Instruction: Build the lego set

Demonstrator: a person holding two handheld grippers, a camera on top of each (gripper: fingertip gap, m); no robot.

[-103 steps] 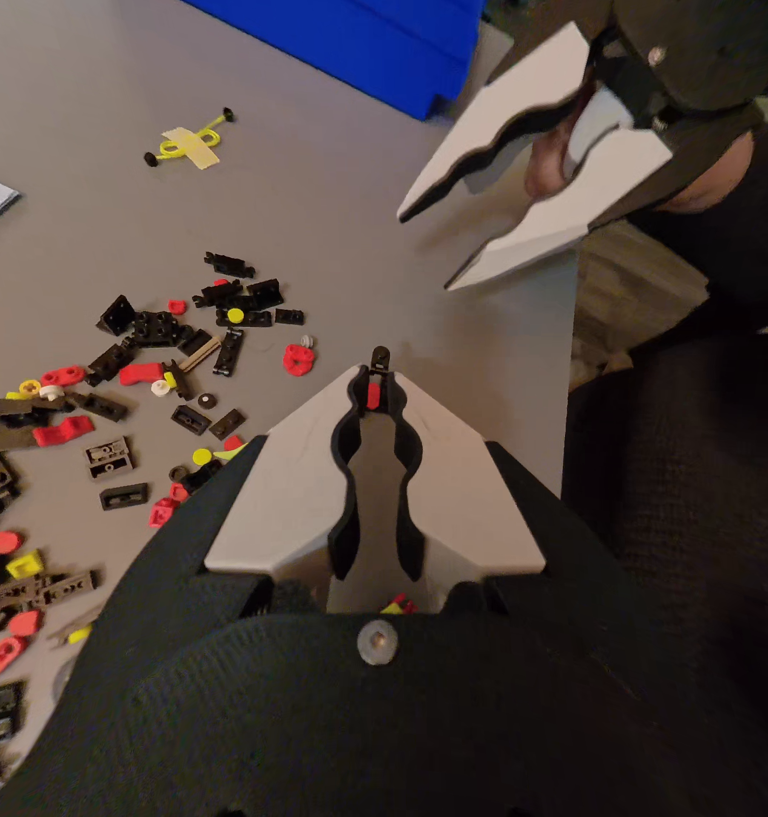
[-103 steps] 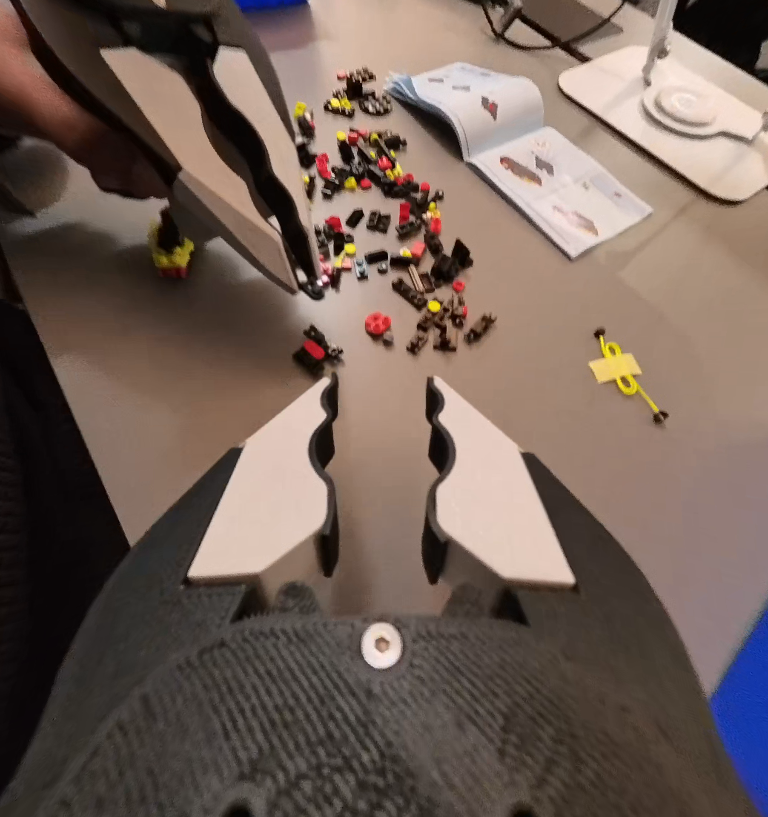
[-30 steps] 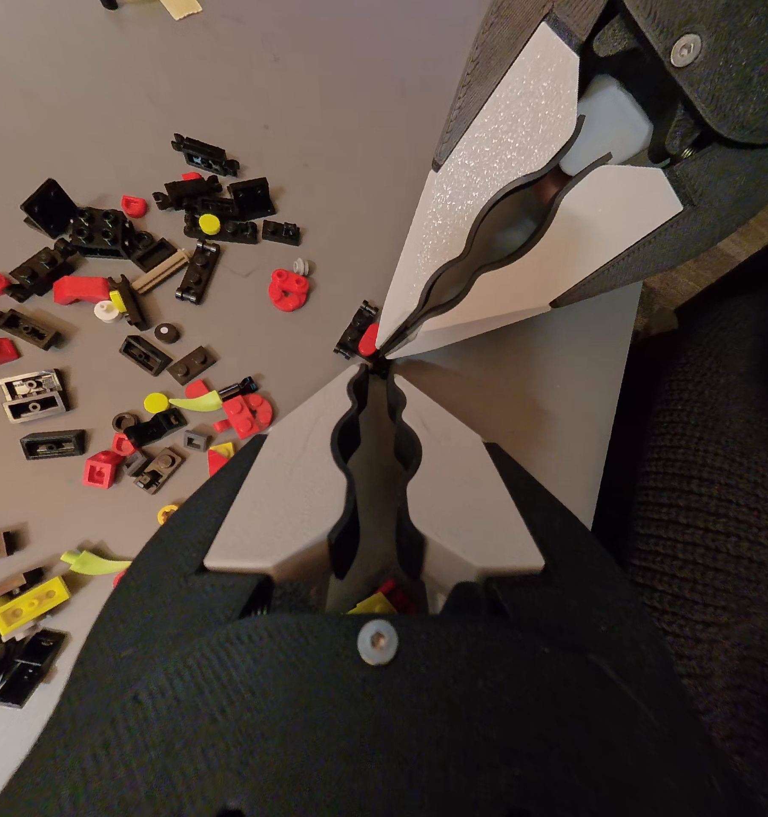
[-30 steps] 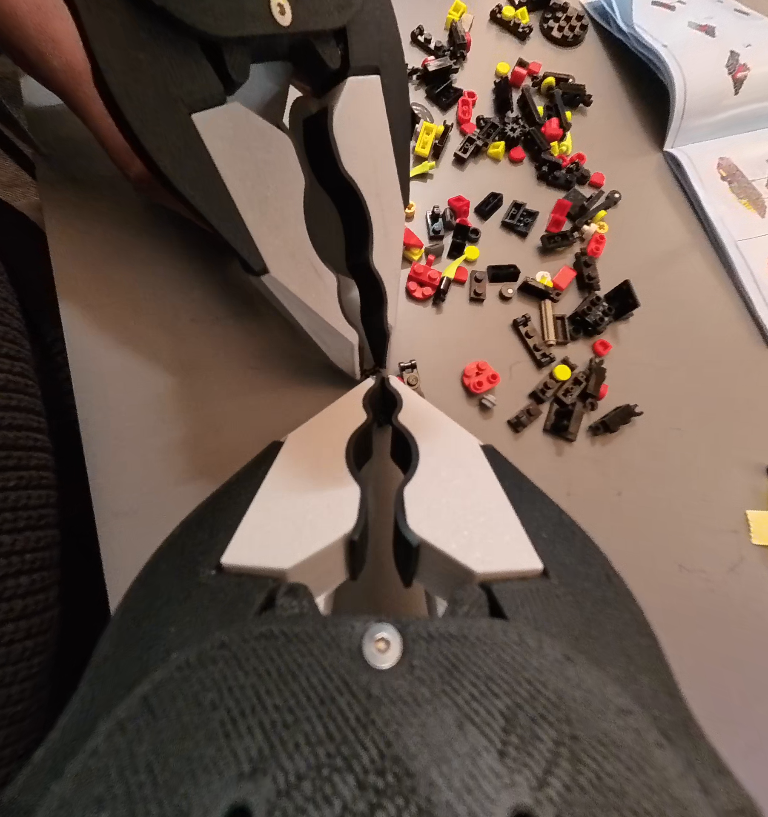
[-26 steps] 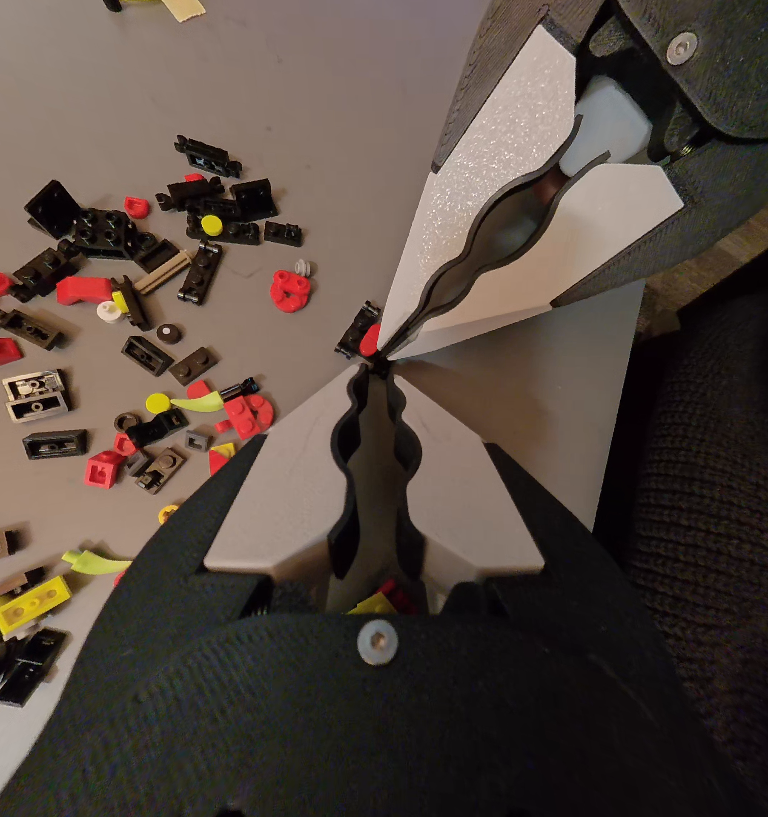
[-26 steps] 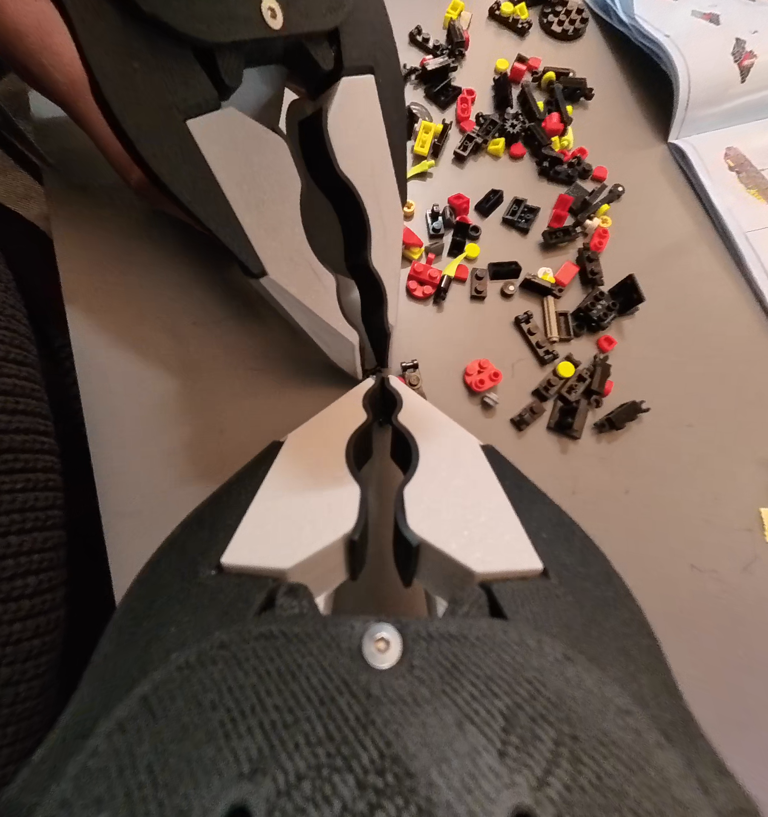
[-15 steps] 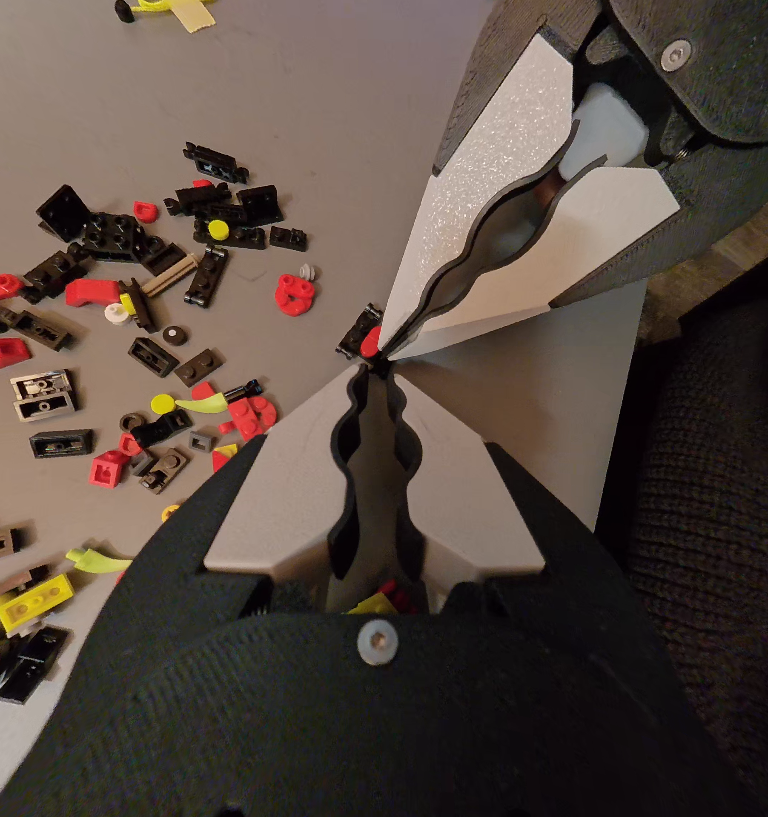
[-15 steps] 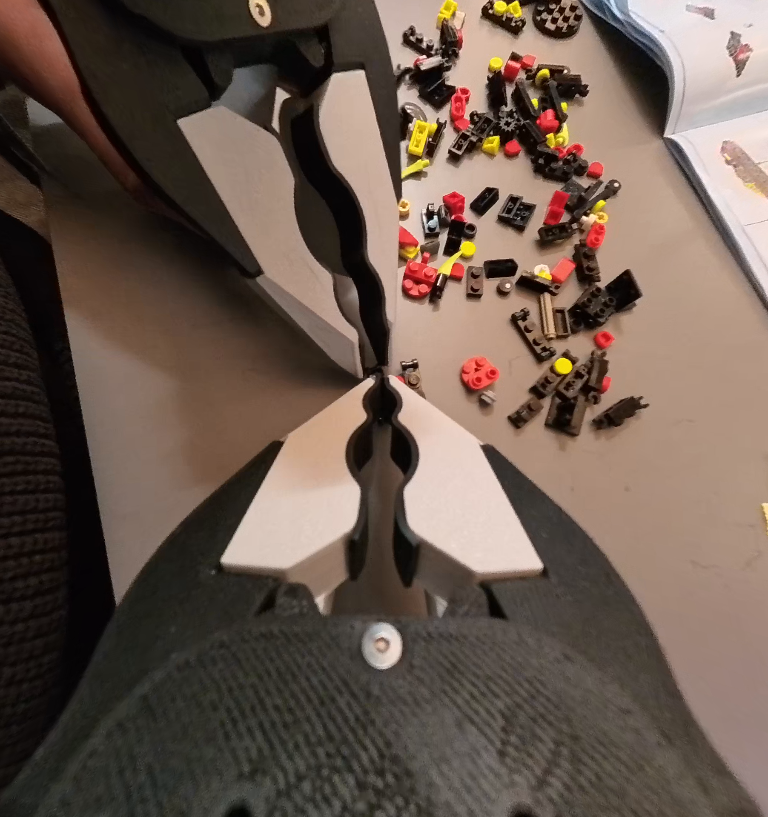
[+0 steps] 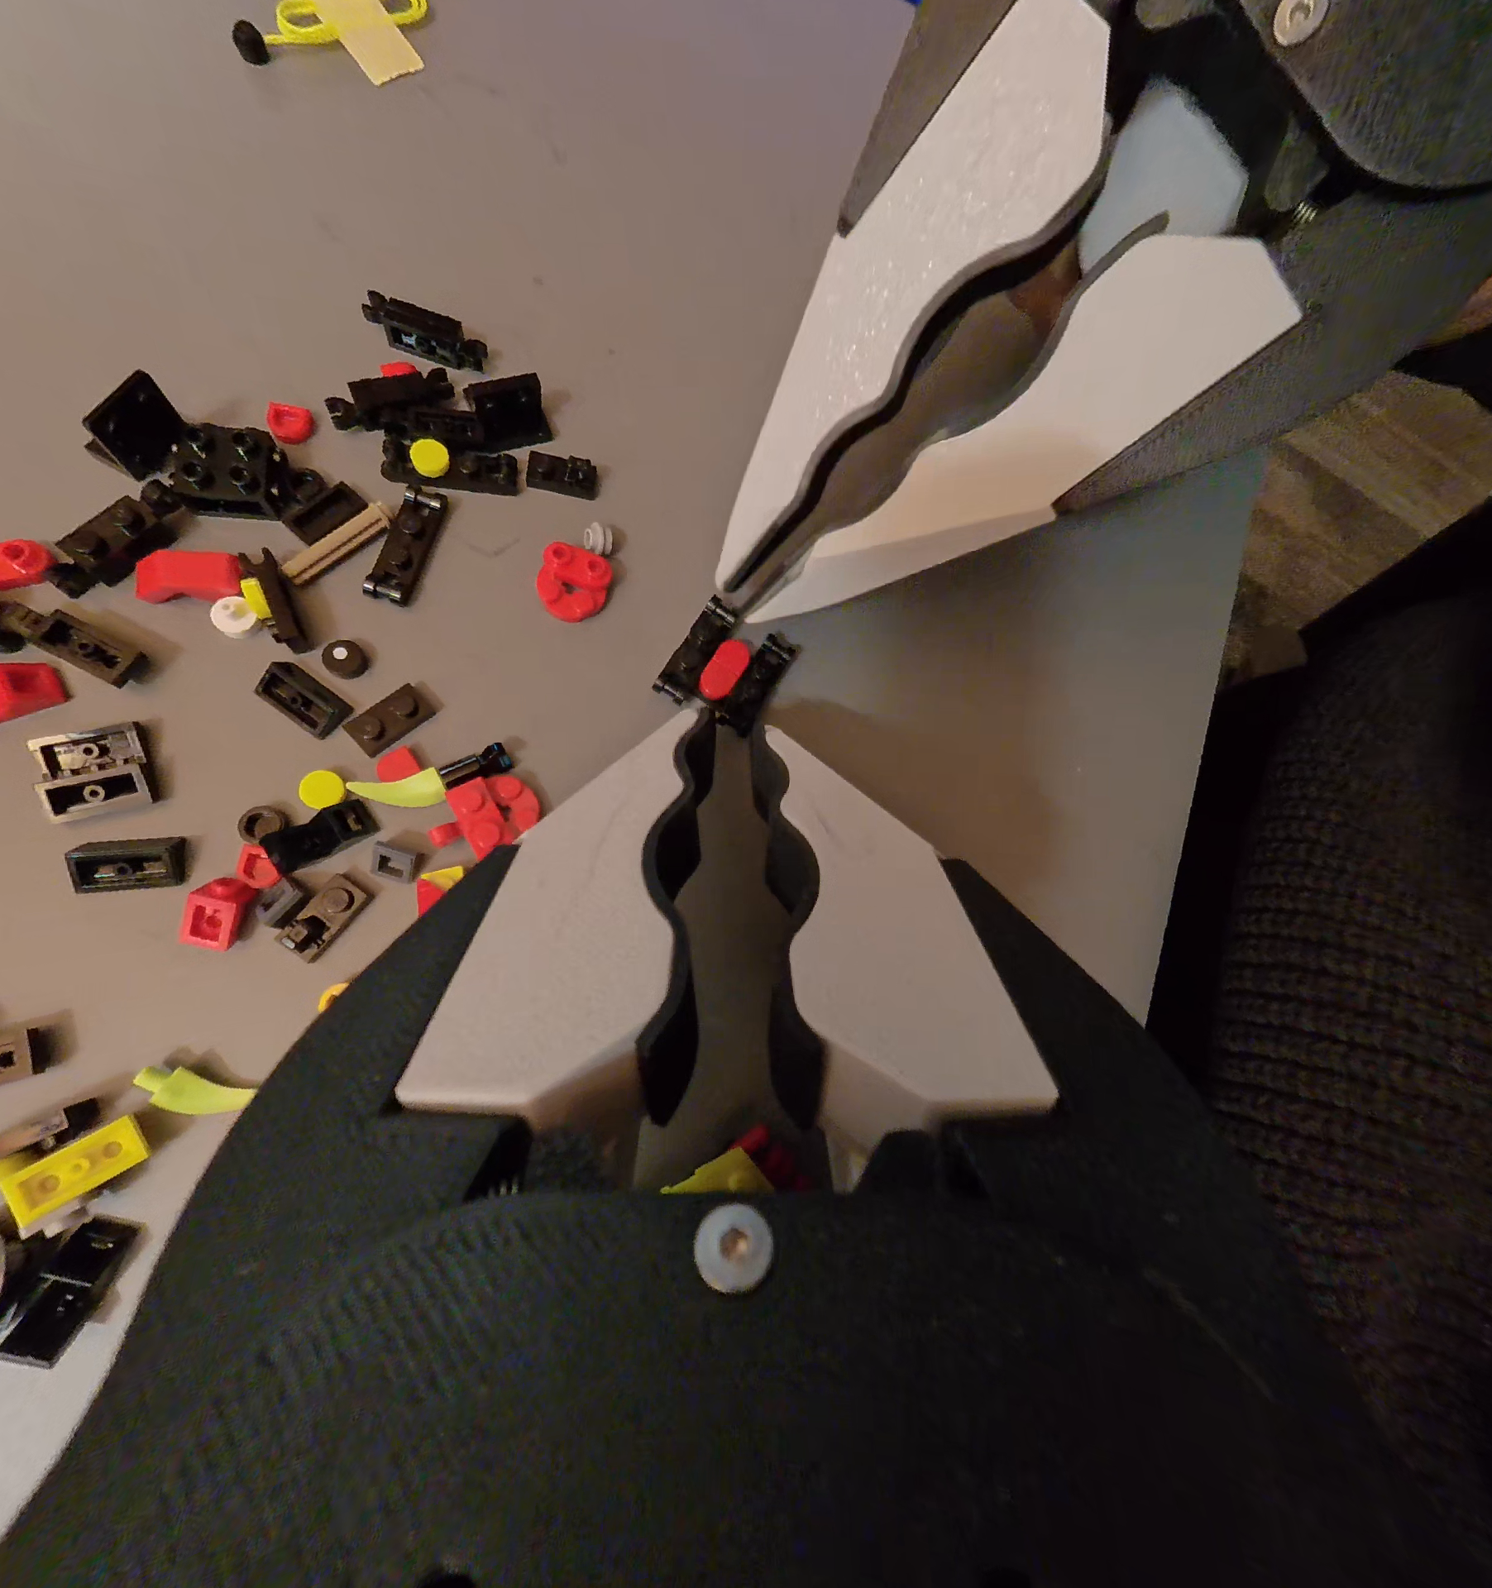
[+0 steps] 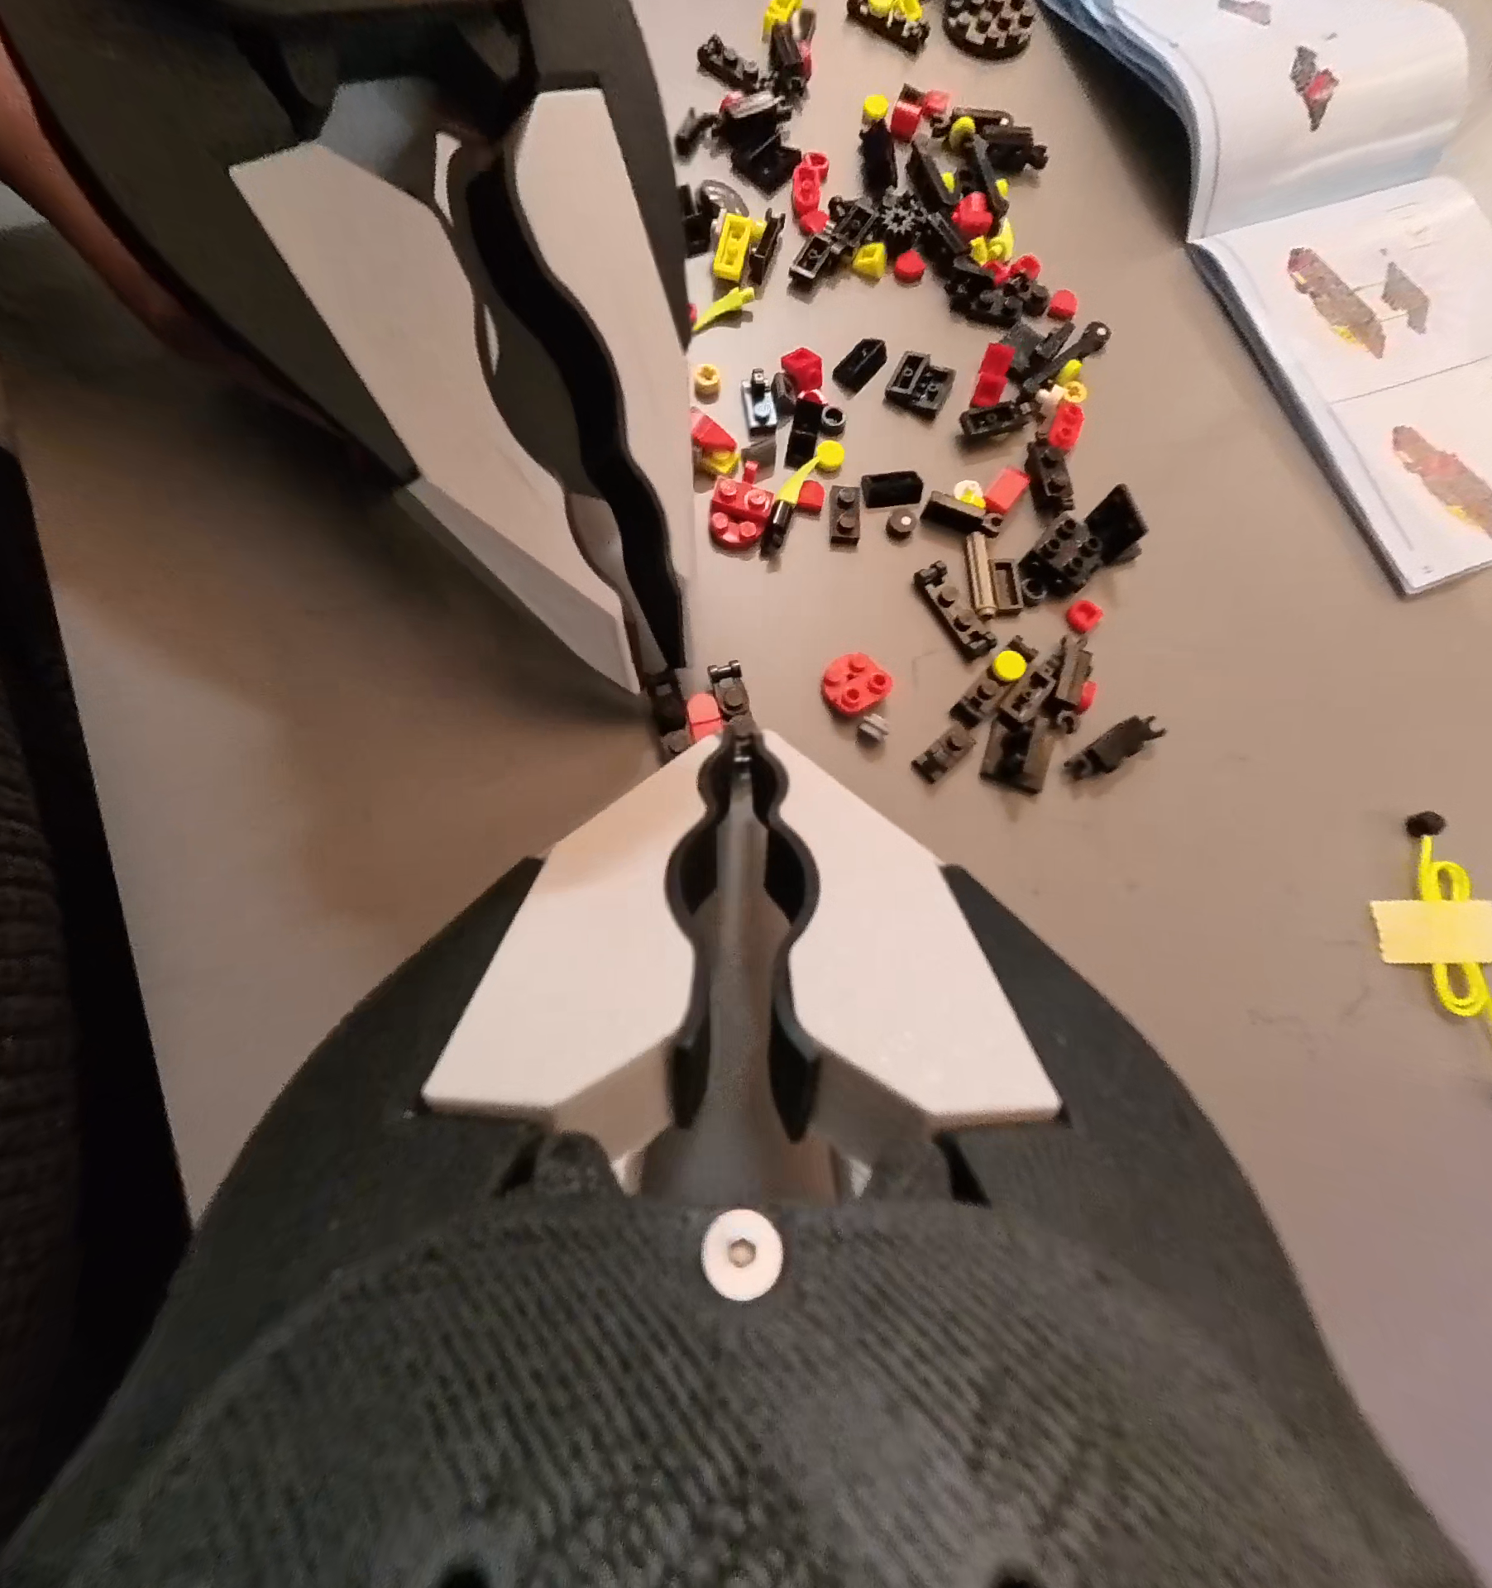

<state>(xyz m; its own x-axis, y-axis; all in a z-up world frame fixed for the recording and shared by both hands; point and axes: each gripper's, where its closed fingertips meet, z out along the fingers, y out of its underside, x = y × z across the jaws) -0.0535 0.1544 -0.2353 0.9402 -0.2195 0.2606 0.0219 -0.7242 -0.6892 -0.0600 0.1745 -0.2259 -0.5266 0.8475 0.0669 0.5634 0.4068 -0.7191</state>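
We see the left gripper (image 9: 730, 730) angled down at the grey table (image 9: 639, 172), its tips narrowly parted and pinching one end of a small black-and-red brick assembly (image 9: 725, 674). The right gripper (image 10: 738, 743) comes in from the opposite side, its tips closed together and touching the assembly's far end. Beyond lie scattered red, black and yellow bricks (image 10: 940, 412), a red rounded plate (image 9: 575, 580) closest. An open booklet (image 10: 1361, 284) and a yellow cord with tape (image 10: 1447, 937) lie farther off. A dark knitted sleeve (image 9: 1370, 1031) borders the table's edge.
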